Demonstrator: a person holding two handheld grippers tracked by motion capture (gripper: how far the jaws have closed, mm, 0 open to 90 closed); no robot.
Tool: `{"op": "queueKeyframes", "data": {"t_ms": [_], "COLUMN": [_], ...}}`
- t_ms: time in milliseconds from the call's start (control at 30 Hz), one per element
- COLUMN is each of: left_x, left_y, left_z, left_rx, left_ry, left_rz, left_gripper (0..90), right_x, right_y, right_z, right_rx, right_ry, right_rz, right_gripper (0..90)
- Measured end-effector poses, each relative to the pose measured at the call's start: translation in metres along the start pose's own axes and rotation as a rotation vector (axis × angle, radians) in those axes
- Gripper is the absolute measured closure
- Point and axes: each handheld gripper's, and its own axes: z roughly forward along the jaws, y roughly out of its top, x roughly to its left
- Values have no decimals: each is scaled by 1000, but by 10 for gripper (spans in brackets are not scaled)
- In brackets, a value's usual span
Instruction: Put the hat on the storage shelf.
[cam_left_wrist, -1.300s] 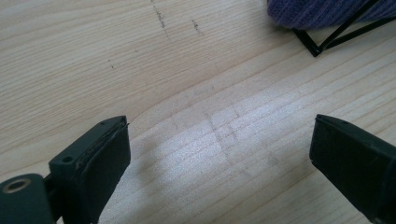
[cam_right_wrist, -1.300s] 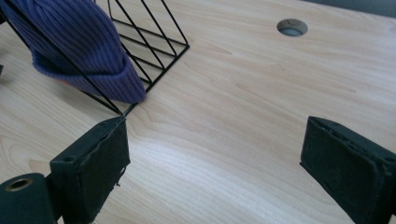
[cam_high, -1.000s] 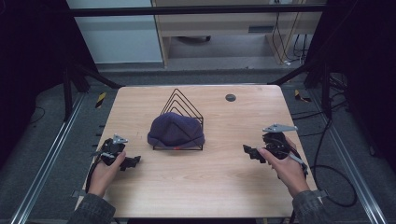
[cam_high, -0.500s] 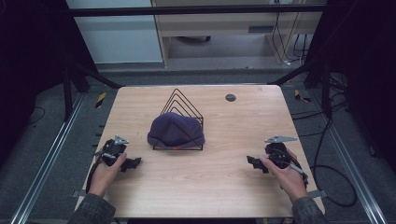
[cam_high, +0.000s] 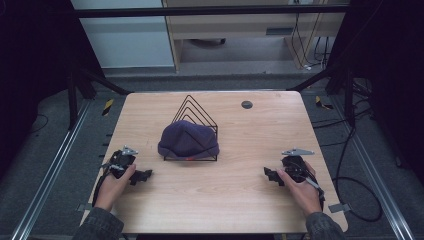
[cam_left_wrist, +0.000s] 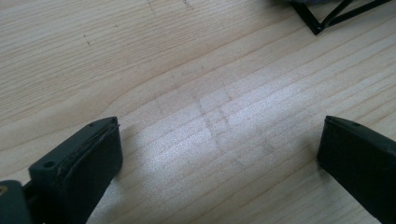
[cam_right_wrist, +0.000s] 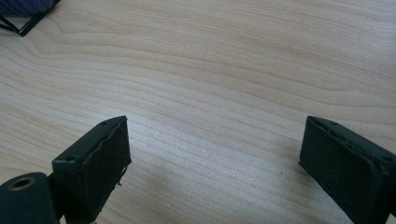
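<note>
I rest my left gripper (cam_high: 142, 176) near the table's (cam_high: 240, 210) left edge and my right gripper (cam_high: 270, 175) near its right edge, both spread wide and empty, leaving room around the beanie (cam_high: 188, 140) draped over the wire rack (cam_high: 194, 108) at mid-table.

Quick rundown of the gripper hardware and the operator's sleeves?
Both the left gripper and the right gripper are black, each topped by a grey three-cornered plate. The jaws are flat black blocks with small holes. A black cable trails from the right one. The sleeves are dark grey-green.
</note>
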Motion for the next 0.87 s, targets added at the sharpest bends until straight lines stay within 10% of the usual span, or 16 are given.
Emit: {"op": "queueKeyframes", "data": {"t_ms": [267, 433, 867], "left_x": [0, 0, -2], "left_y": [0, 0, -1], "left_z": [0, 0, 0], "left_rx": [-4, 0, -11], "left_ry": [1, 2, 0], "left_rz": [-2, 0, -6], "left_gripper": [0, 0, 0], "right_x": [4, 13, 13], "right_y": [-6, -15, -19], "right_z": [3, 4, 5], "right_rx": [16, 0, -35], "right_ry": [-4, -65, -60], "right_rz": [-23, -121, -116], "right_gripper": [85, 83, 75]}}
